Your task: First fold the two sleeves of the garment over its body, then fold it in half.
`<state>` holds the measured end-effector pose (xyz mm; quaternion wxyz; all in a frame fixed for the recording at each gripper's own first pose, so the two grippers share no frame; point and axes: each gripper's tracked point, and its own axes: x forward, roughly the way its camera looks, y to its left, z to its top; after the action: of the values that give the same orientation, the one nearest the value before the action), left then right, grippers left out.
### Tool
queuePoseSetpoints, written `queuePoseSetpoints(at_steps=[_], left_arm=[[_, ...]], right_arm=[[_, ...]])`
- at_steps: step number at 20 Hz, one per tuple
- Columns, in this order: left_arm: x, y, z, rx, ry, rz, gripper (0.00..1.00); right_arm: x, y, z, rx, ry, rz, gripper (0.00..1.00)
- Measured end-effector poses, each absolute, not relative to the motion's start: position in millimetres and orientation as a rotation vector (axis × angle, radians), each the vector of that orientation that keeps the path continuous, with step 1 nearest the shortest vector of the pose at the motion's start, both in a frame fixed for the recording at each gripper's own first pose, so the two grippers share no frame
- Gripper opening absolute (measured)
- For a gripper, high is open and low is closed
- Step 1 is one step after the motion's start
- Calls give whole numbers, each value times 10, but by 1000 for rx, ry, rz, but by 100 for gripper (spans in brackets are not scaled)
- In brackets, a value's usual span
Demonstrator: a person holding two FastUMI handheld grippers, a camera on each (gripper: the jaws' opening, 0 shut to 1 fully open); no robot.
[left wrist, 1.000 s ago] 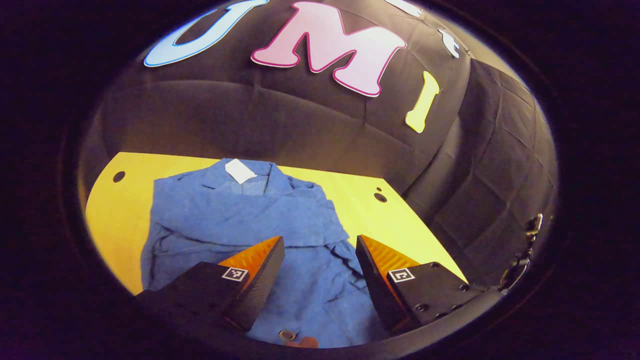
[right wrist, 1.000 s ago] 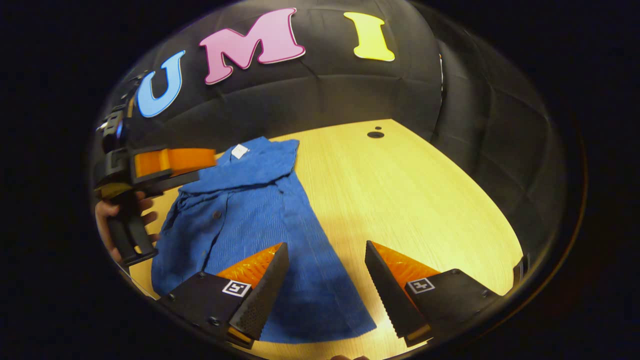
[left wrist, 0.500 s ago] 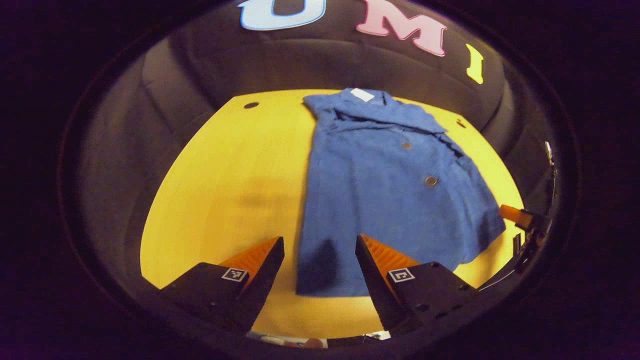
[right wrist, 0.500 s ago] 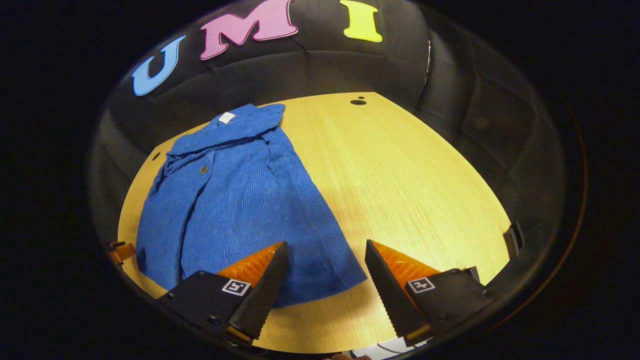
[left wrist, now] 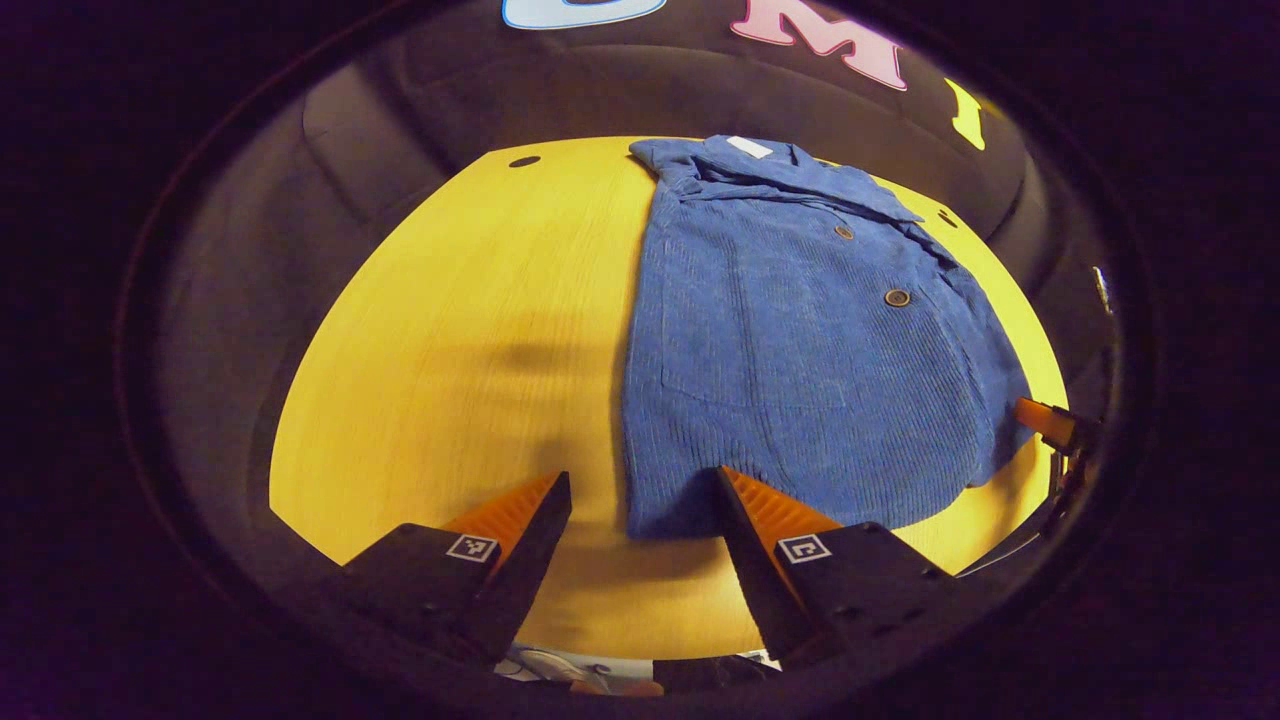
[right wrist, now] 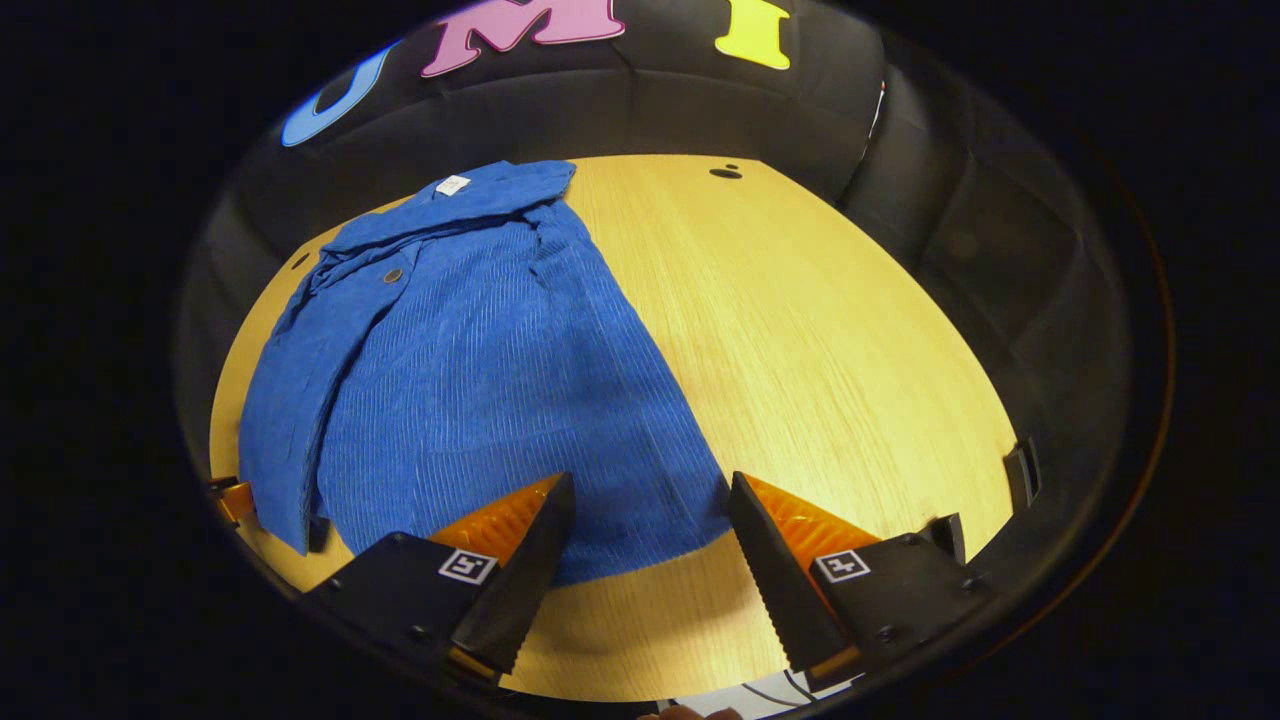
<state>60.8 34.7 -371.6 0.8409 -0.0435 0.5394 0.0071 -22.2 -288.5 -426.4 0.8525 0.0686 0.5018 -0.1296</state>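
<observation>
A blue corduroy shirt [left wrist: 800,350] lies flat on the yellow wooden table [left wrist: 450,330], collar and white label [left wrist: 750,147] at the far end, hem toward me. Its sleeves lie folded in over the body. My left gripper [left wrist: 640,500] is open just above the hem's near left corner, which shows between its fingers. In the right gripper view the shirt [right wrist: 480,380] spreads left of centre, and my right gripper [right wrist: 650,500] is open over the hem near its right corner. Neither gripper holds anything.
The table [right wrist: 830,350] is bare wood to the right of the shirt, with a small round hole [right wrist: 724,173] at the far edge and another [left wrist: 524,161] at the far left. A tip of the other gripper [left wrist: 1040,420] shows beyond the hem's right end.
Both grippers have drawn back from over the shirt to its near hem and dropped lower. The left one swung off the body to the hem's left corner. Both stayed open.
</observation>
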Motion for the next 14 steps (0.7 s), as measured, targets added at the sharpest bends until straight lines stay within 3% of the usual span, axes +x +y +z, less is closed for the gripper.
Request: queuePoseSetpoints(at_steps=[4, 5, 6, 7, 8, 9, 10, 11, 13, 14], left_arm=[[651, 181, -3717, -91, 1143, -3, 80], [645, 147, -3701, -85, 1152, -7, 70], [667, 99, -3704, -84, 1155, -22, 55], [679, 65, -3702, -84, 1161, -23, 55], [701, 6, -3709, -90, 1155, -39, 39], [728, -32, -3727, -96, 1157, -40, 35], [742, -55, -3699, -117, 1151, -43, 14], [769, -137, -3675, -155, 1143, -78, 8], [789, -203, -3654, -245, 1142, -93, 0], [811, -232, -3639, -291, 1142, -120, 0]], right_arm=[[-245, -2881, -4245, 166, 1084, -254, 99], [-224, -2872, -4237, 164, 1087, -235, 89], [-202, -2869, -4264, 163, 1095, -232, 84], [-158, -2835, -4267, 177, 1095, -236, 66], [-135, -2807, -4272, 191, 1102, -241, 48], [-110, -2801, -4280, 190, 1104, -248, 30], [-91, -2761, -4277, 183, 1112, -222, 15], [-68, -2732, -4289, 173, 1114, -188, 15], [13, -2529, -4270, 246, 1118, -100, 4], [40, -2438, -4261, 285, 1122, -68, 4]])
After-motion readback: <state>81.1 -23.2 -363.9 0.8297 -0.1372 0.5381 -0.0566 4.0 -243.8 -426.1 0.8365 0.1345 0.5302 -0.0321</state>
